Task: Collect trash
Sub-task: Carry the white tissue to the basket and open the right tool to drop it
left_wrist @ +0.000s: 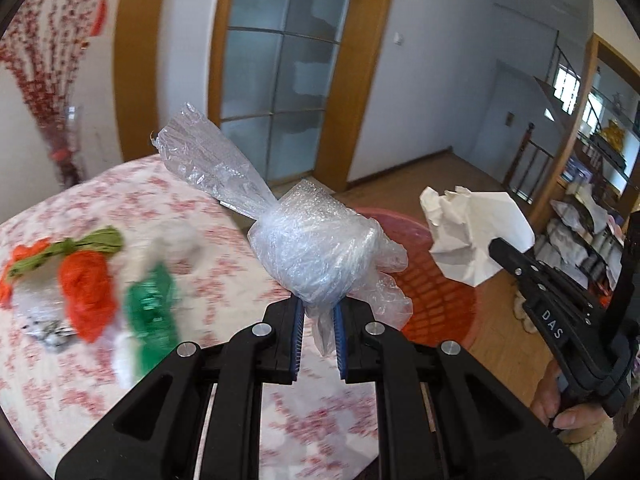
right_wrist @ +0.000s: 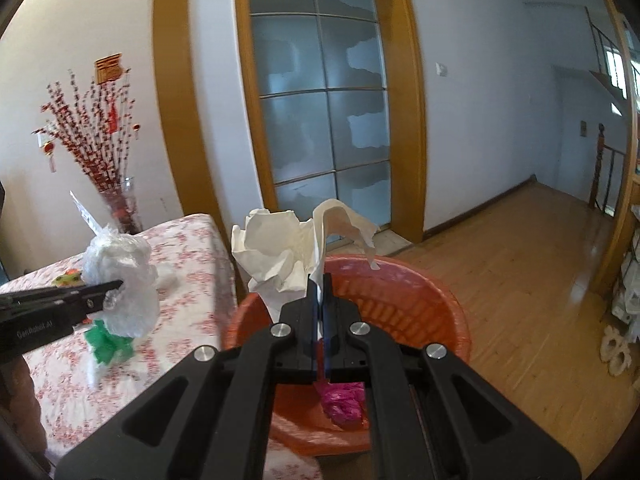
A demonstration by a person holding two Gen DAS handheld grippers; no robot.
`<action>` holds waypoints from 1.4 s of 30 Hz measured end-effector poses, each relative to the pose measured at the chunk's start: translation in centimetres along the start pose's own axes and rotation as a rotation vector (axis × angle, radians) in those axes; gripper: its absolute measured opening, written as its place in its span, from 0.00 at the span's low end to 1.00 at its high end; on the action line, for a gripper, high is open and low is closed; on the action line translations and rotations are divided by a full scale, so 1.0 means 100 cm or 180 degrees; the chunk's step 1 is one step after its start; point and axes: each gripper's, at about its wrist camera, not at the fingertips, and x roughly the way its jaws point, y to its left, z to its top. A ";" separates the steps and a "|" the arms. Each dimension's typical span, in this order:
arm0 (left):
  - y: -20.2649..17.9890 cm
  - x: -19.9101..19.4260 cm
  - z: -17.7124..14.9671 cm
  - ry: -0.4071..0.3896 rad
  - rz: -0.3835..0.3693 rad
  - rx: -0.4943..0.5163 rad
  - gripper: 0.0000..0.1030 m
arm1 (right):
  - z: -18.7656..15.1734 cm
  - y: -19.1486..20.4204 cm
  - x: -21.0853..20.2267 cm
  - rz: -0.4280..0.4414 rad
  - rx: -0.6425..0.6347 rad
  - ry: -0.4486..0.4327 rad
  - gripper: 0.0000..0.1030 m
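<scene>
Left gripper: we saw the left gripper clamped on a knotted bundle of clear plastic wrap, its blue-lined fingers pinching the bundle's lower end while a twisted tail of film stuck up and to the left.
Right gripper: we saw the right gripper with its fingers pressed together on a crumpled white paper, the sheet rising above the tips and one flap curling over to the right.
Where the plastic was: we found it held in the air above the near edge of the table, with the red basket behind it and to the right.
Where the paper was: we found it held above the near left rim of the red basket, not touching it as far as we could tell.
Basket contents: we noticed a pink plastic wad lying on the bottom.
Left on the table: we counted an orange bag, a green bag and a green-tied orange scrap on the flowered cloth, all blurred; some white and clear pieces lay among them, too smeared for us to name.
Person: we saw a hand gripping the right tool's handle at the right edge of the left wrist view.
Backdrop: we saw a frosted glass door in a wooden frame, and a vase of red branches beside the table.
</scene>
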 end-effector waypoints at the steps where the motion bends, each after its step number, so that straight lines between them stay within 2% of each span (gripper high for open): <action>1: -0.005 0.006 0.000 0.0015 -0.0029 0.0018 0.12 | -0.001 -0.005 0.002 -0.0019 0.0028 0.0008 0.03; 9: -0.038 0.037 0.000 0.0144 -0.0216 0.0128 0.12 | -0.004 -0.030 0.017 -0.0101 0.0157 0.0061 0.03; 17: -0.047 0.059 0.001 0.0285 -0.0312 0.0097 0.13 | -0.003 -0.051 0.032 -0.0093 0.0295 0.0118 0.04; 19: -0.048 0.066 0.000 0.0327 -0.0291 0.0074 0.13 | -0.003 -0.053 0.036 -0.0078 0.0335 0.0134 0.07; 21: -0.048 0.071 0.000 0.0377 -0.0284 0.0059 0.17 | -0.002 -0.057 0.041 -0.0069 0.0390 0.0145 0.09; 23: -0.048 0.076 -0.002 0.0426 -0.0264 0.0049 0.27 | -0.002 -0.058 0.045 -0.0069 0.0429 0.0173 0.09; 25: -0.048 0.079 -0.005 0.0458 -0.0230 0.0053 0.36 | -0.005 -0.062 0.046 -0.0095 0.0472 0.0192 0.14; 28: -0.046 0.077 -0.008 0.0481 -0.0164 0.0063 0.43 | -0.009 -0.067 0.045 -0.0152 0.0502 0.0197 0.22; 34: -0.034 0.066 -0.014 0.0465 -0.0019 0.0053 0.51 | -0.017 -0.072 0.039 -0.0276 0.0493 0.0203 0.41; 39: -0.025 0.051 -0.019 0.0401 0.0150 0.0101 0.54 | -0.016 -0.063 0.036 -0.0280 0.0386 0.0199 0.48; 42: -0.015 0.041 -0.021 0.0373 0.0232 0.0075 0.55 | -0.016 -0.054 0.034 -0.0240 0.0321 0.0207 0.48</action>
